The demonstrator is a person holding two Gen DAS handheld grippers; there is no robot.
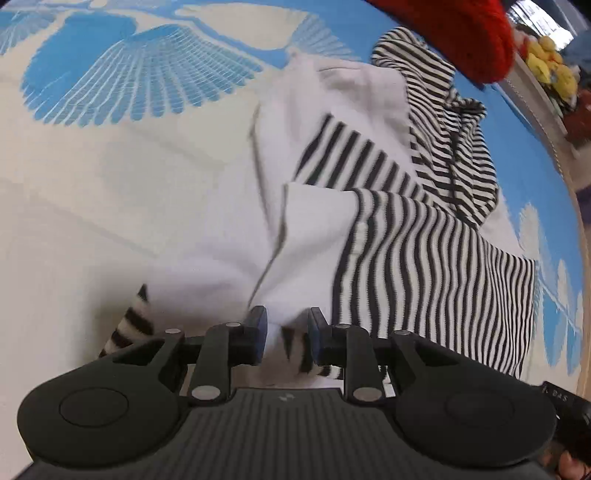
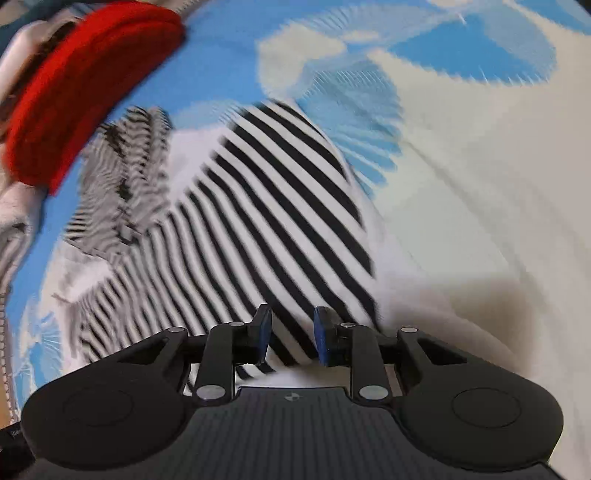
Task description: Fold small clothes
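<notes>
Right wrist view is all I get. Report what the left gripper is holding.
Observer: The left gripper pinches a white fold of the striped garment; the cloth puckers toward its pads.
Operator: Say what sits beside it.
Observer: A striped cuff pokes out next to its fingers, on the picture's left.
Operator: Name what lies past the red cloth.
Observer: Yellow items on a ledge, too blurred to identify.

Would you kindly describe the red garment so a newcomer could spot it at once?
Start from the blue-and-white bedspread. The striped garment lies on it, gripped by both grippers. The red garment sits just beyond its hood end, the only solid-coloured, fuzzy piece there.
</notes>
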